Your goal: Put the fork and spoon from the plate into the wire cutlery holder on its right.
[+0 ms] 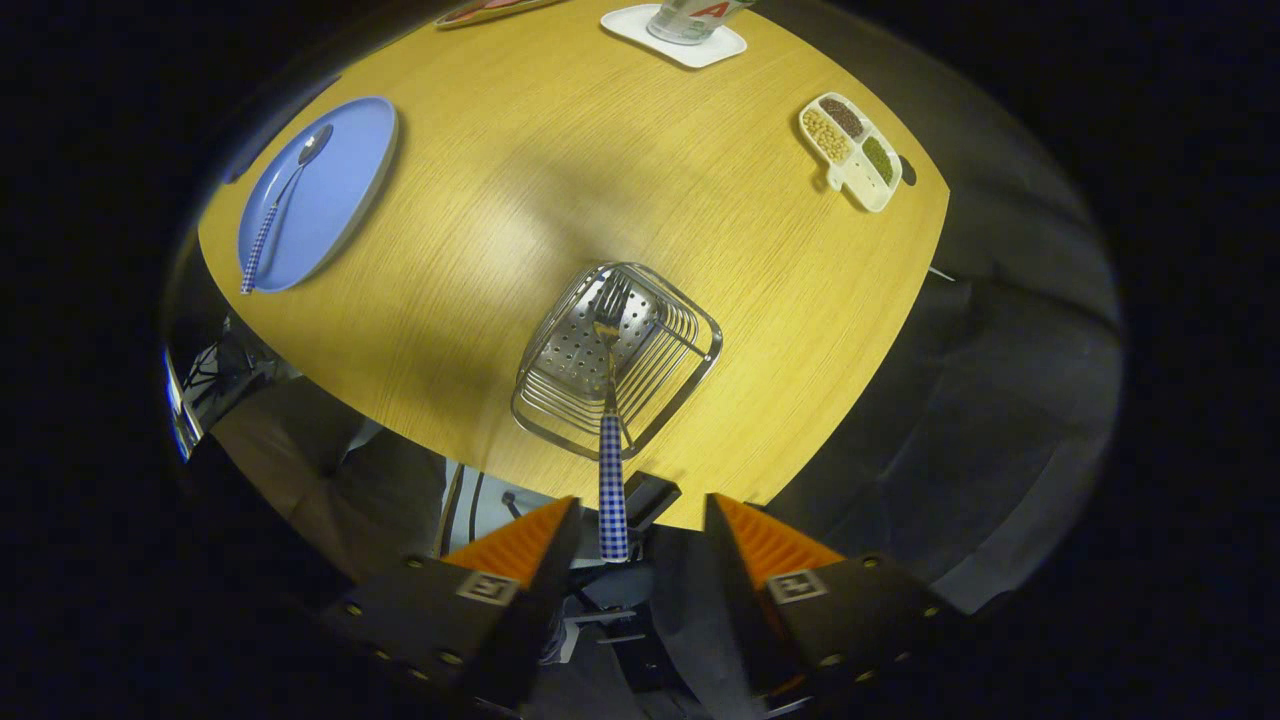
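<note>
The fork [611,400] stands in the wire cutlery holder [617,357], tines down, its checked handle rising between the gripper [640,525] fingers, which are spread apart and touch nothing. The spoon [283,205] lies on the blue plate [340,190], well apart, on the wooden table [560,160].

A light yellow wood-grain table [560,160] carries everything. On it, a silver wire cutlery holder [615,360] holds a fork [611,440] with a blue-and-white checked handle. Left of the holder, a blue plate [340,200] bears a spoon [280,205] with matching checks.
</note>
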Motion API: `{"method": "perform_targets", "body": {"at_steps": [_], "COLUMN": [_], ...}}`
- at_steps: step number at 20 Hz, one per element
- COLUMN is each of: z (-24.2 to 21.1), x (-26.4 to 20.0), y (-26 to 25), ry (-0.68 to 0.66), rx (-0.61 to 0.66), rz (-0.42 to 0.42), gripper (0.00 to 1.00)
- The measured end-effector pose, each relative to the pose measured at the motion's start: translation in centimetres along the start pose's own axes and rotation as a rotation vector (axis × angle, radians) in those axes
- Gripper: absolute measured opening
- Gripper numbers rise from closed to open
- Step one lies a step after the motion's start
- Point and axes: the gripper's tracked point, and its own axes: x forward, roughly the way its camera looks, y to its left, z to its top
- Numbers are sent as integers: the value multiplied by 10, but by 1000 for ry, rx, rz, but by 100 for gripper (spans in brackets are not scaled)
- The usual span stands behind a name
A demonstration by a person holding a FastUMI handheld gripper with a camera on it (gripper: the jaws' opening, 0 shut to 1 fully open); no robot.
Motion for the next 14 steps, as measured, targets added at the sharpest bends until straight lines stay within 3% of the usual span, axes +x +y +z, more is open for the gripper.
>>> {"method": "perform_targets", "body": {"at_steps": [1, 8, 14], "z": [-6, -8, -6], "x": [3, -28, -50], "y": [0, 0, 37], "ry": [-8, -137, -264], "rx": [10, 106, 178], "rz": [-4, -59, 15], "gripper": [96, 95, 95]}}
